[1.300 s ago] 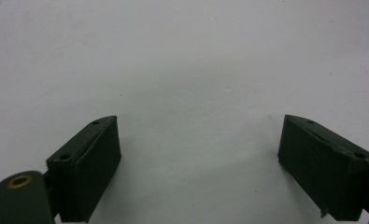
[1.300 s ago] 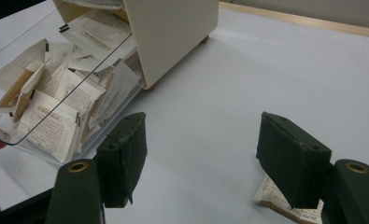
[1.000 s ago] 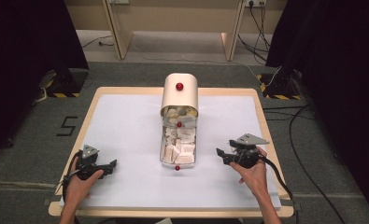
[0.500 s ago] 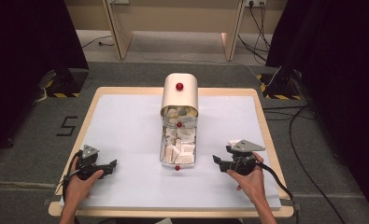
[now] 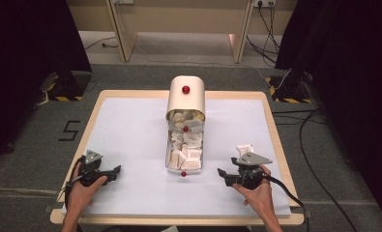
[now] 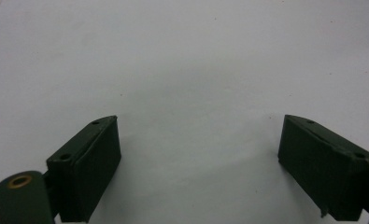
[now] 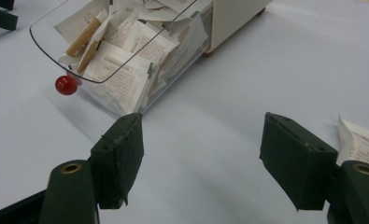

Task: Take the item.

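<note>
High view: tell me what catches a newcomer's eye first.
At the table's middle, a beige round-topped box with a red knob has its clear drawer pulled out, crammed with white paper sachets. One loose white sachet lies right of it, just beyond the open right gripper.

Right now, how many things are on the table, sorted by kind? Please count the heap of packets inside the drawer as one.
Beige box with clear pull-out drawer: 1
Red knobs on box and drawer: 3
Heap of paper packets in the drawer: 1
Loose packet on the table, by the right gripper: 1
Hand-held grippers, both with jaws open and empty, including the left gripper: 2
Total: 8
</note>
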`<action>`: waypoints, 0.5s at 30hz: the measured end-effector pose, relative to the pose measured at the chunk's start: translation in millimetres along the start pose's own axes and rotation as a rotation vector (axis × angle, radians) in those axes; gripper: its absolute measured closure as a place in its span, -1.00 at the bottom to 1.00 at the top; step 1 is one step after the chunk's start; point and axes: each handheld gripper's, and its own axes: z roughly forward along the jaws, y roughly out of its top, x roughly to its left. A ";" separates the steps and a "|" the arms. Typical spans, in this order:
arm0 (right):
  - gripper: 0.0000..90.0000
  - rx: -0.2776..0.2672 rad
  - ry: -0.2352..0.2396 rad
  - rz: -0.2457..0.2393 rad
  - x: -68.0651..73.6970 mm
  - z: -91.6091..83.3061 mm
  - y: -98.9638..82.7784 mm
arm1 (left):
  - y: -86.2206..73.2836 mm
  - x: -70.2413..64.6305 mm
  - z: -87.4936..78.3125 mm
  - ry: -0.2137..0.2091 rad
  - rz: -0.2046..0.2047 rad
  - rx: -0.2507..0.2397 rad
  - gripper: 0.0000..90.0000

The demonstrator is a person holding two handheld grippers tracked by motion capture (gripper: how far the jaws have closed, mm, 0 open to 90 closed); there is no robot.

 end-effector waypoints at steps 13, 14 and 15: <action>-0.33 0.027 0.021 -0.018 11.5 -1.4 -8.6 | 0.0 0.0 0.0 0.000 0.000 0.000 -0.73; -0.33 0.027 0.021 -0.018 11.5 -1.4 -8.6 | 0.0 0.0 0.0 0.000 0.000 0.000 -0.73; -0.33 0.029 0.024 -0.023 13.7 -1.5 -10.5 | 0.0 0.0 0.0 0.000 0.000 0.000 -0.73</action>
